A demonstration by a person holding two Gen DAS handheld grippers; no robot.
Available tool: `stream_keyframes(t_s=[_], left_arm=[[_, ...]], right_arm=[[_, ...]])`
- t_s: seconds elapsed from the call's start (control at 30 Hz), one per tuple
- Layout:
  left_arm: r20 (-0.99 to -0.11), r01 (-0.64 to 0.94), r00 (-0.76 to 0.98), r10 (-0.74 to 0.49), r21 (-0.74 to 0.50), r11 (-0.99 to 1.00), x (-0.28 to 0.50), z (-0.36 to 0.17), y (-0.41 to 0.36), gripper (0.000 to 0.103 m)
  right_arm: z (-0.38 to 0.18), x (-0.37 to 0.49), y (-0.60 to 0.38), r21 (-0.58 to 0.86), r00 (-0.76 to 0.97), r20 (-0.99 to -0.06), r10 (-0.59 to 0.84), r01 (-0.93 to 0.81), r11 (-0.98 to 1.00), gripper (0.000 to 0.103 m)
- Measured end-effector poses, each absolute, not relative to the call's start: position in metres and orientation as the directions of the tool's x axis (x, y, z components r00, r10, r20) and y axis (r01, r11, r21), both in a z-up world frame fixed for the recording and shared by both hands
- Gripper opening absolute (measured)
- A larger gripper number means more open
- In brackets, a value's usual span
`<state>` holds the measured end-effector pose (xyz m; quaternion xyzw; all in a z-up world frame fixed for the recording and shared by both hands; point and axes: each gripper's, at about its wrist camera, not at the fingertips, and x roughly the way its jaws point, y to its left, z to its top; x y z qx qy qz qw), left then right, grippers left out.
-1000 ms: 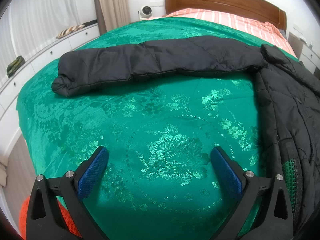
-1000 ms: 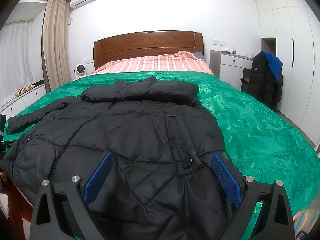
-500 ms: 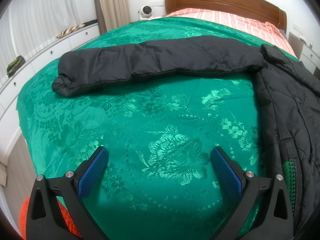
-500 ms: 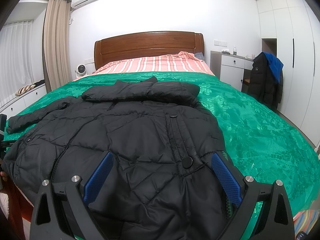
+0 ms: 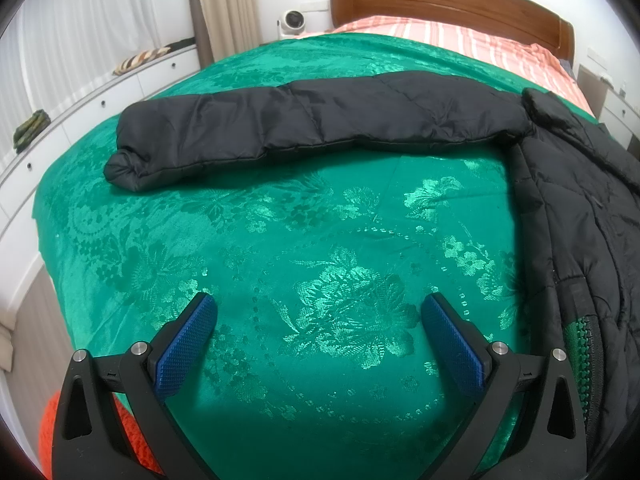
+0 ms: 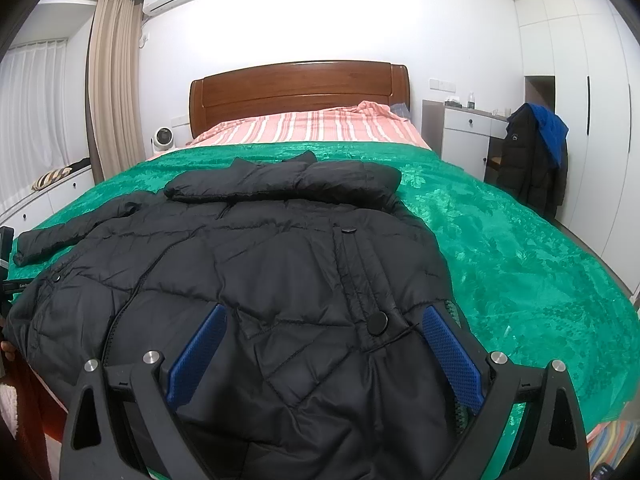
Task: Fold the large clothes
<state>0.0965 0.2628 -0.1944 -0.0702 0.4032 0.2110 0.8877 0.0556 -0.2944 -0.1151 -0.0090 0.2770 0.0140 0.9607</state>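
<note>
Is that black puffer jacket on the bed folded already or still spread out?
Spread out. The black jacket lies flat on the green bedspread, one sleeve stretched straight out sideways; neither open tool touches it.

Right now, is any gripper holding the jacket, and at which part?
Nothing is held. Left gripper and right gripper have open jaws; the black jacket lies free.

From my left wrist view, the black jacket [image 5: 592, 216] is cut off by the right edge; only its sleeve [image 5: 312, 128] shows whole. From my right wrist view, the jacket's hem drops below the frame behind the right gripper [image 6: 320, 350], unseen. Small items on the white dresser [image 6: 466, 136], right of the jacket, are too small for me to identify.
</note>
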Motion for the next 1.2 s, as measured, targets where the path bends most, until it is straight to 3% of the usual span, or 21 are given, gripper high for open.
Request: stream_keyframes(t_s=[1.2], left_arm=[[-0.761, -0.434, 0.580, 0.290, 0.012, 0.901, 0.0972, -0.1937, 0.2677, 0.103]], right_arm=[[-0.1173, 0.0565, -0.2959, -0.001, 0.849, -0.527, 0.030, -0.035, 0.999, 0.098]])
